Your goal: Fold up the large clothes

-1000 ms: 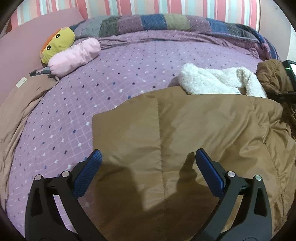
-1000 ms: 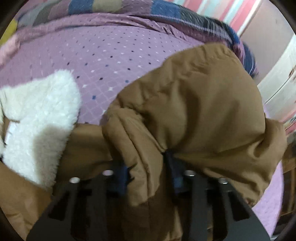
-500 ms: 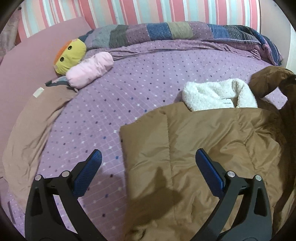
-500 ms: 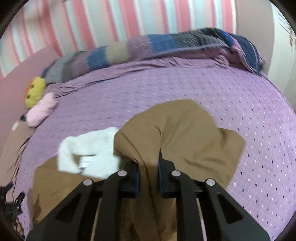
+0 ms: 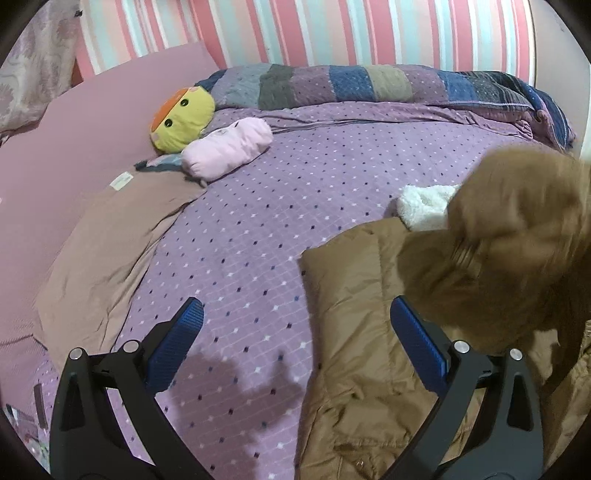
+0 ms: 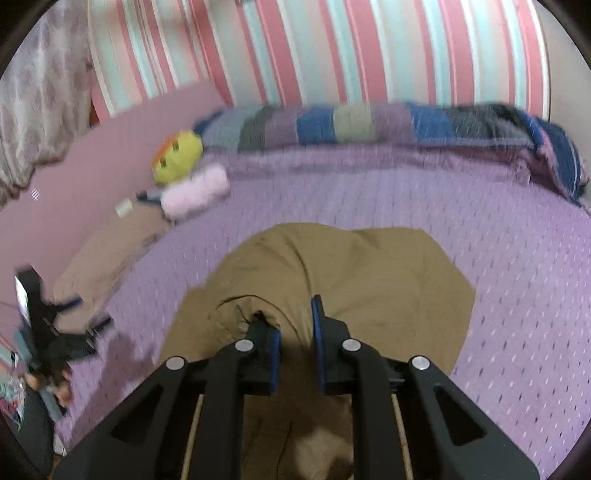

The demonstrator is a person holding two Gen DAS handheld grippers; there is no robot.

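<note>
We read no labels, our left gripper (image 5: 291, 332) fingers spread empty, right gripper (image 6: 295, 332) pinching brown jacket (image 6: 369, 273), purple dotted bed (image 5: 295, 192), striped wall (image 5: 332, 33).

Pink, white and teal striped wall (image 5: 332, 33) behind the bed (image 5: 332, 177), purple dotted sheet, patchwork quilt (image 5: 369, 83) along the bed's far edge, pink headboard (image 5: 74, 122) at its left

This is looking like a home bedroom: a purple dotted bedsheet (image 5: 295, 192) is covering a bed, a patchwork quilt (image 5: 369, 85) and plush toys (image 5: 183, 120) are lying along its far edge, probably under striped wallpaper (image 5: 332, 29).
</note>
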